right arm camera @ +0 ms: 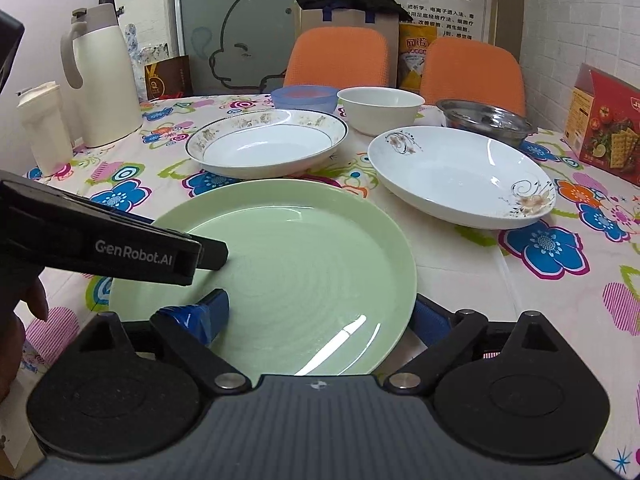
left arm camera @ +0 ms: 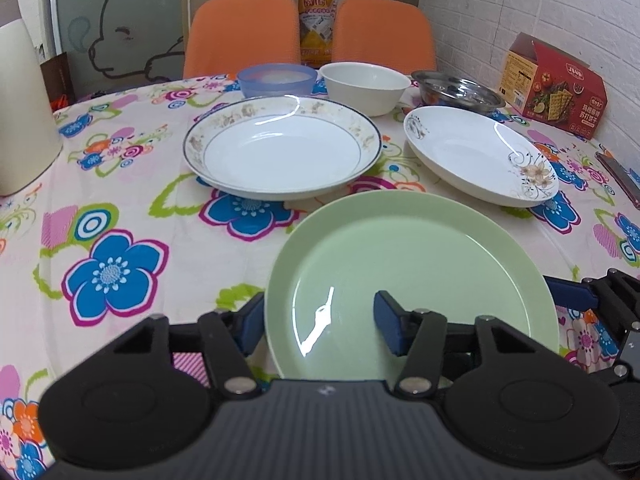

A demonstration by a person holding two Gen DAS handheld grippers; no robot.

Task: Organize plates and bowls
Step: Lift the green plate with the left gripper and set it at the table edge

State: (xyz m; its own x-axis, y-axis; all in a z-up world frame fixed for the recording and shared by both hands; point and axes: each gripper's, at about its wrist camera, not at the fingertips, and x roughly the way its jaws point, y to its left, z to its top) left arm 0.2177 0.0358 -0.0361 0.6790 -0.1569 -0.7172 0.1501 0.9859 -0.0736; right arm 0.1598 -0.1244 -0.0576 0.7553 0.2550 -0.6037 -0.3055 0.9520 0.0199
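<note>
The left hand-held gripper (left arm camera: pixel 322 320) has its jaws wide, astride the left rim of the green plate (left arm camera: pixel 412 276): one pad outside the edge, the other over the plate's well. The right hand-held gripper (right arm camera: pixel 320 316) is likewise wide, straddling the same plate's right rim. Beyond them on the flowered tabletop (left arm camera: pixel 132 208), left to right, lie a gold-patterned white plate (left arm camera: pixel 282 148) and a flower-painted white plate (left arm camera: pixel 478 152). Farther back stand a blue bowl (left arm camera: pixel 277 80), a white bowl (left arm camera: pixel 365 85) and a steel bowl (left arm camera: pixel 458 91).
</note>
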